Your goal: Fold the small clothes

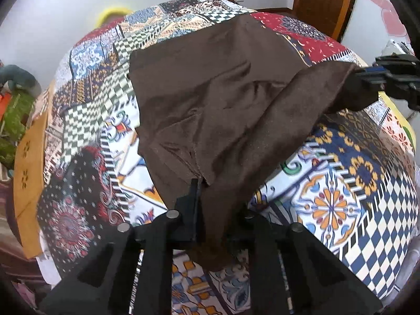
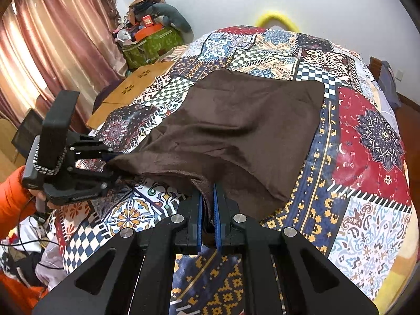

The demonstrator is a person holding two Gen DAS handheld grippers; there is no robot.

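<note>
A brown garment [image 1: 223, 92] lies across a patchwork quilt [image 1: 341, 197], its near edge lifted at two corners. At the bottom of the left wrist view my left gripper [image 1: 207, 189] is shut on the near hem; one finger [image 1: 194, 199] shows and cloth drapes over the other. The right gripper [image 1: 362, 74] pinches the far right corner. In the right wrist view the brown garment [image 2: 249, 120] bunches between the blue pads of my right gripper [image 2: 207, 197], which is shut on it. The left gripper [image 2: 110, 165] grips the left corner, and the hem stretches between the two.
The quilt [image 2: 367, 157] covers a bed. A wooden board [image 2: 136, 84] rests beside its far left edge, with a cluttered green box [image 2: 155, 42] and pink curtains [image 2: 52, 39] behind. A yellow ring [image 2: 275, 17] sits past the bed. An orange sleeve [image 2: 13, 197] holds the left gripper.
</note>
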